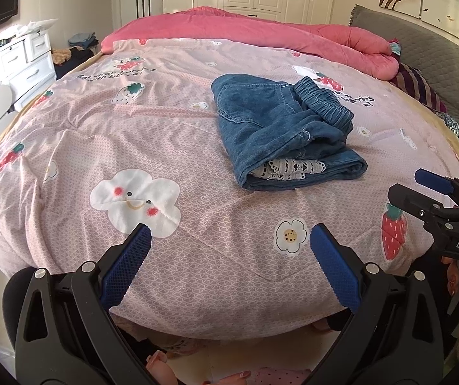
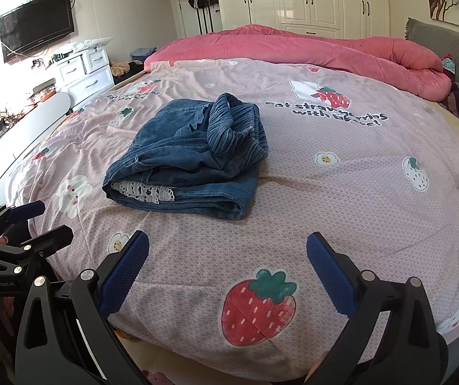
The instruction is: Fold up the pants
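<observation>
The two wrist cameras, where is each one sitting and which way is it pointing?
Left wrist: on the left gripper, open at the bed's near edge, facing the folded jeans; the right gripper enters at right.
Right wrist: on the right gripper, open, facing the jeans; the left gripper shows at left.
Shared: jeans, strawberry bedspread, pink quilt.

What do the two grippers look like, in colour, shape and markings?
Both are alike: black plastic frames with triangular cut-outs and silver round bolts. The left gripper and the right gripper each have two long fingers faced with blue, finely textured pads. From the side, the right gripper's body shows white letters "DAS"; the left one bears small white lettering. No cables show.
</observation>
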Tool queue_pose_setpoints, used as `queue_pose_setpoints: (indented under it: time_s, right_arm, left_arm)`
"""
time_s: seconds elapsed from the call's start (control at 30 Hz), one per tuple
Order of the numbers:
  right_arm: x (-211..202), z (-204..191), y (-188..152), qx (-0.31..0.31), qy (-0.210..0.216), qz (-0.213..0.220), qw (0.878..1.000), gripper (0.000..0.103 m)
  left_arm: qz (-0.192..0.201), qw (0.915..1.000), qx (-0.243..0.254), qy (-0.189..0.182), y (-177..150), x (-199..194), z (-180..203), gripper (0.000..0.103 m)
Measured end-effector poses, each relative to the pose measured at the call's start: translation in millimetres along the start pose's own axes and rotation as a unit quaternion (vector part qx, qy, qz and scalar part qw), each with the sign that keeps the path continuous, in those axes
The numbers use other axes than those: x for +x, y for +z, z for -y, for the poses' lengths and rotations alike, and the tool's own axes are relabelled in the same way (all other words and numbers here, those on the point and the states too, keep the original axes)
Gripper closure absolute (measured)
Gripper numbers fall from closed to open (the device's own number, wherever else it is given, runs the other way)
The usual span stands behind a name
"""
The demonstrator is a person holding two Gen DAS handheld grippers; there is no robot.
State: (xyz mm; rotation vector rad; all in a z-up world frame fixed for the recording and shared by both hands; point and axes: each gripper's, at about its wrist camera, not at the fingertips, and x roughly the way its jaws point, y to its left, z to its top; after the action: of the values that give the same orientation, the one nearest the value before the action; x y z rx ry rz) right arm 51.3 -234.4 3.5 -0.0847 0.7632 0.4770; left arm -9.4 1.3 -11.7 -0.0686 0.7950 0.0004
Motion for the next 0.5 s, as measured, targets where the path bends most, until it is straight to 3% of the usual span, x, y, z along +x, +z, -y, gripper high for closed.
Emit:
queue_pose_setpoints:
  time_s: [0.5]
  right_arm:
    - [0.1,-0.2,-0.4,0.0,0.0,0.0,1.0,0.004]
  left_arm:
    - [0.0,1.0,0.0,0.009,0.0,-1.0,0.6,0.009]
